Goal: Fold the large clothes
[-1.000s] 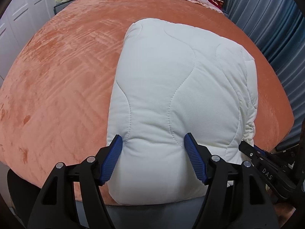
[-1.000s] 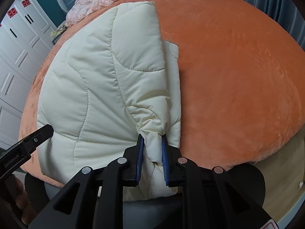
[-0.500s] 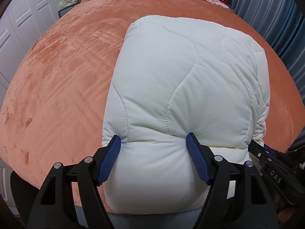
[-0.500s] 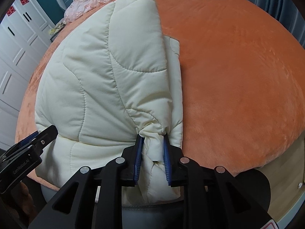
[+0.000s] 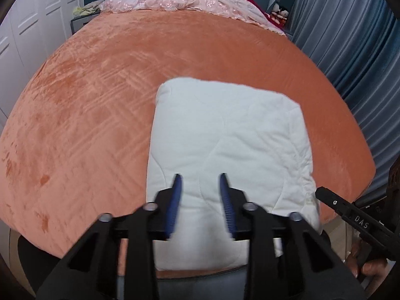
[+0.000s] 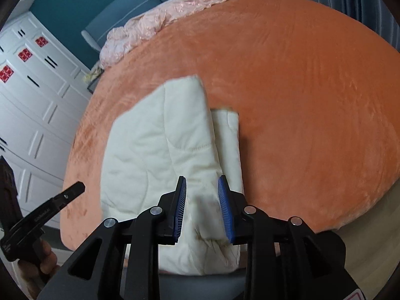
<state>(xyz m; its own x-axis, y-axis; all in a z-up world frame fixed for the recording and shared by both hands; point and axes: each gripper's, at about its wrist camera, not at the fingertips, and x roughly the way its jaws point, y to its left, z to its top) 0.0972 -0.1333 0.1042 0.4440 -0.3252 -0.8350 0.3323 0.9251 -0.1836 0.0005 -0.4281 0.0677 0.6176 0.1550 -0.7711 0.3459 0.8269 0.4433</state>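
A cream quilted padded garment [image 5: 230,140] lies folded into a thick block on the orange bed cover [image 5: 95,95], at the near edge. It also shows in the right wrist view [image 6: 160,155]. My left gripper [image 5: 200,177] is open and empty, raised above the garment's near end. My right gripper [image 6: 202,180] is open and empty, above the garment's near right corner, where a folded layer [image 6: 228,135] sticks out on the right. Each gripper shows at the edge of the other's view.
A pink crumpled blanket [image 5: 180,0] lies at the head of the bed. White wardrobe doors [image 6: 27,95] stand on the left, blue curtains [image 5: 350,50] on the right. The orange bed cover [image 6: 300,100] spreads wide around the garment.
My right gripper has opened and let go of the garment's corner. Both grippers have lifted and pulled back from the garment, which now rests flat on the bed. My left jaws have narrowed.
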